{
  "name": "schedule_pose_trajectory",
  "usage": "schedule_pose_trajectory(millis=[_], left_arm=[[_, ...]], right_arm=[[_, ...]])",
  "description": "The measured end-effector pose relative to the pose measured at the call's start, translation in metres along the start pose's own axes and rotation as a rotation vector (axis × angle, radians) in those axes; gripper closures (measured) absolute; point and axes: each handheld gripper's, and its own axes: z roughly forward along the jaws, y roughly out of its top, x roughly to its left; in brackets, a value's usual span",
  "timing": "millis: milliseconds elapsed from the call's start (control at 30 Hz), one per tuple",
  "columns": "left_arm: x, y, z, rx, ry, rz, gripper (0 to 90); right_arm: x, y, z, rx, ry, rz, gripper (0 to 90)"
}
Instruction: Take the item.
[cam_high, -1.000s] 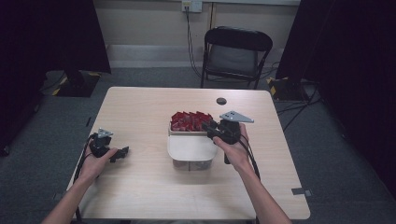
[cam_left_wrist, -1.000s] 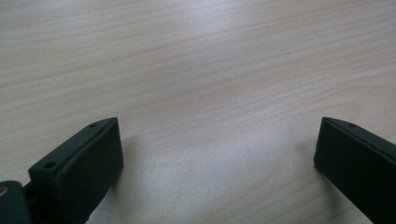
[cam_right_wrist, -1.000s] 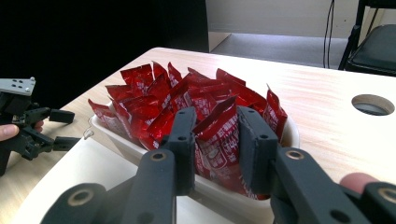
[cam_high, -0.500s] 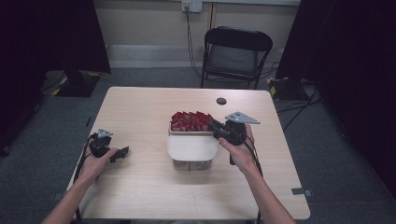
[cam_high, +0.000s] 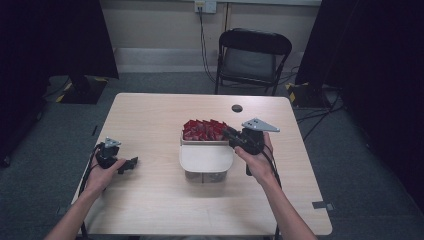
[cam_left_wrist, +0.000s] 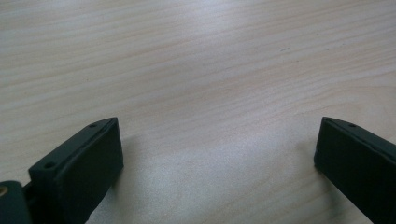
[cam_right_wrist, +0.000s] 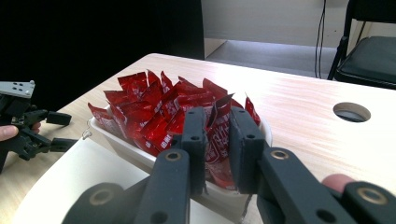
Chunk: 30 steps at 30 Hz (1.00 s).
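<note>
Many red packets crowd the right gripper's pinched packet.

A pale wood-grain table carries a white tray of red sachets near its centre, with an empty white tray touching it at 6 o'clock. A round grommet hole sits toward 1 o'clock.

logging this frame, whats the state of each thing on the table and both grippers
right gripper: shut on a red packet, at the tray's near edge
red packets: heaped in the tray
tray: full
white lid: flat on the clear container, just in front of the tray
left gripper: open, holding nothing, resting low on the table
</note>
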Motion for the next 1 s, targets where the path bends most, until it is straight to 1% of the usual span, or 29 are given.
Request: schedule_pose_trajectory(millis=[100,133,233,367,500,700,733,767,1000], left_arm=[[0.0,0.0,0.0,0.0,0.0,0.001,0.6],[0.0,0.0,0.0,0.0,0.0,0.001,0.6],[0.0,0.0,0.0,0.0,0.0,0.0,0.6],[0.0,0.0,0.0,0.0,0.0,0.0,0.7],[0.0,0.0,0.0,0.0,0.0,0.0,0.6],[0.0,0.0,0.0,0.0,0.0,0.0,0.7],[0.0,0.0,0.0,0.0,-0.001,0.001,0.6],[0.0,0.0,0.0,0.0,0.0,0.0,0.6],[0.0,0.0,0.0,0.0,0.0,0.001,0.7]], right_arm=[[0.0,0.0,0.0,-0.001,-0.001,-0.004,79.6],[0.001,0.0,0.0,0.0,-0.006,-0.013,80.7],[0.002,0.001,0.0,-0.002,-0.009,-0.017,82.9],[0.002,0.002,-0.001,-0.016,-0.026,-0.007,84.9],[0.001,0.004,-0.001,-0.018,-0.009,-0.001,85.3],[0.001,0.01,-0.002,-0.04,0.007,0.017,85.5],[0.002,0.011,-0.001,-0.039,0.01,0.012,85.5],[0.002,0.01,-0.001,-0.038,0.01,0.007,85.6],[0.001,0.011,-0.002,-0.041,0.01,0.016,85.6]])
